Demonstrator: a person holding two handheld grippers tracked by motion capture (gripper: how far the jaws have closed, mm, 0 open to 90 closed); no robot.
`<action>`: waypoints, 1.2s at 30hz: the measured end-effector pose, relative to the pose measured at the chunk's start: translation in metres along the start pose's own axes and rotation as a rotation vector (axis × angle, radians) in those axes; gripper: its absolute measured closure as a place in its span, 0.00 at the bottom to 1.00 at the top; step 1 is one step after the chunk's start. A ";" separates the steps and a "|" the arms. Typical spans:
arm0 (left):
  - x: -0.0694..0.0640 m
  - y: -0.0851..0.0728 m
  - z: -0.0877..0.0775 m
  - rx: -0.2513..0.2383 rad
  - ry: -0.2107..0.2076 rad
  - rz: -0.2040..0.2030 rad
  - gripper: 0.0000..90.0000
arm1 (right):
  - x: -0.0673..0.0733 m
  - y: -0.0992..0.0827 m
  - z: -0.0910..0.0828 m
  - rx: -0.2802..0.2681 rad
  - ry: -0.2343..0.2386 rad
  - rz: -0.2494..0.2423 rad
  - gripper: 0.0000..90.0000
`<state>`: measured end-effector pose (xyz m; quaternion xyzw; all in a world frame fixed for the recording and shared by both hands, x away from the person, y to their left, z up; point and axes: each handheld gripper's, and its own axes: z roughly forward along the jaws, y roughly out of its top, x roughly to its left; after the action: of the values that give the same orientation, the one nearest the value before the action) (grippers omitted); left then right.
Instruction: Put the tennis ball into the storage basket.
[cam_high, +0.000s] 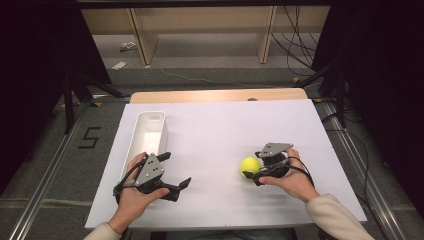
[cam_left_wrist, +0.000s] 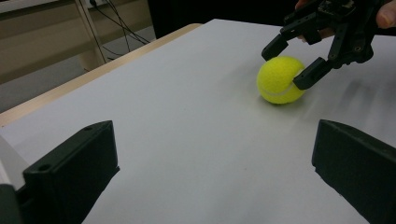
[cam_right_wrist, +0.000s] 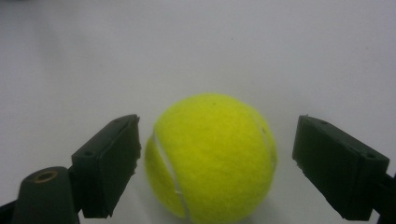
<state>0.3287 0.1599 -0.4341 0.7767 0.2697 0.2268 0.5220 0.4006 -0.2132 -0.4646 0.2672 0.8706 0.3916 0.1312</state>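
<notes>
One tennis ball (cam_right_wrist: 210, 156) sits on the table's white sheet (cam_high: 225, 130), right of centre and toward the near edge. It is round, bright yellow-green, with a fuzzy felt nap and a single pale curved seam running down its face. It rests on the sheet between the spread jaws of my right gripper (cam_high: 251, 174). In the right gripper view there is a narrow gap at one black jaw and a wider one at the other, so neither pad presses the felt. In the left gripper view one jaw tip looks right at the ball's side, though I cannot tell from there whether it touches.

My jaws are blocky, matte black plastic with squared pads, two on each gripper, four in all. A grey three-cornered plate rides on top of each tool.

My left gripper (cam_high: 176, 170) lies at the near left of the sheet, well apart from the ball, its jaws wide apart and holding nothing.

Just beyond it, along the left edge of the sheet, stands one long white tray (cam_high: 161, 116): smooth, glossy, rectangular with rounded corners.

The sheet is flat and matte, and a strip of pale wooden tabletop (cam_high: 200, 95) shows at its far edge.
</notes>
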 end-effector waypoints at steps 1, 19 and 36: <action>0.000 0.000 0.000 0.000 0.000 0.000 0.00 | 0.000 0.000 0.001 0.007 -0.001 0.001 0.18; -0.001 0.000 0.000 0.002 -0.005 -0.004 0.00 | 0.001 -0.001 0.020 0.091 0.014 0.012 0.28; -0.001 -0.001 0.000 0.003 -0.005 -0.001 0.00 | 0.001 0.006 0.012 0.050 0.006 0.015 0.29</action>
<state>0.3283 0.1596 -0.4347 0.7778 0.2694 0.2242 0.5217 0.4073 -0.2021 -0.4679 0.2758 0.8784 0.3718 0.1189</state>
